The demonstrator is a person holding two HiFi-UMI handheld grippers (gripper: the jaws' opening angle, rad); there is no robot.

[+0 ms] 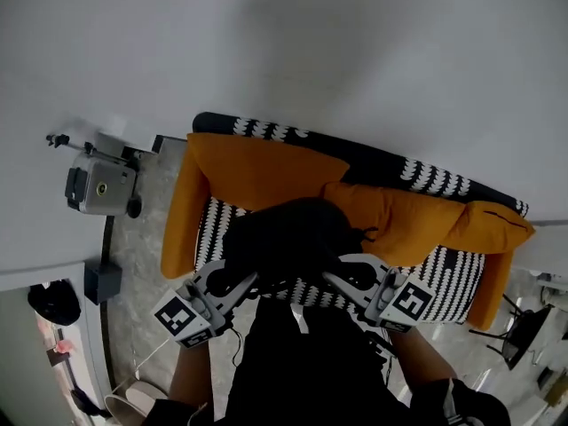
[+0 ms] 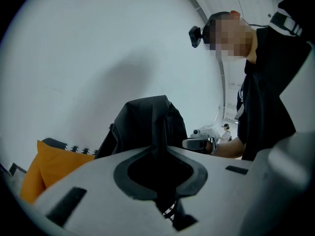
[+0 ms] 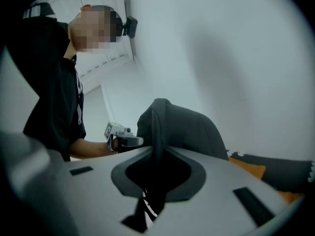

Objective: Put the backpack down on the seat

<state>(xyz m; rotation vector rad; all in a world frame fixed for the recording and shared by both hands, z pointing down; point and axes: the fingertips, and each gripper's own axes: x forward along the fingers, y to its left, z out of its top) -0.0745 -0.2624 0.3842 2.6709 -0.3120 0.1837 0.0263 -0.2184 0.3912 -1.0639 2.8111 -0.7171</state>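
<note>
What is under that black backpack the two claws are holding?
The sofa's black-and-white patterned seat shows around the backpack, with orange cushions behind. The seat patch directly beneath is covered, so whether the backpack touches it cannot be seen.

The backpack (image 1: pixel 288 238) is black, soft and slumped. It hangs between the left gripper (image 1: pixel 244 282) and the right gripper (image 1: pixel 337 280), with a fold of its fabric pinched in each one's jaws. The seat (image 1: pixel 444 273), with a black-and-white patterned cover and orange cushions (image 1: pixel 266 171), lies just beyond and below both grippers, under the backpack. Whether the two touch is unclear.
</note>
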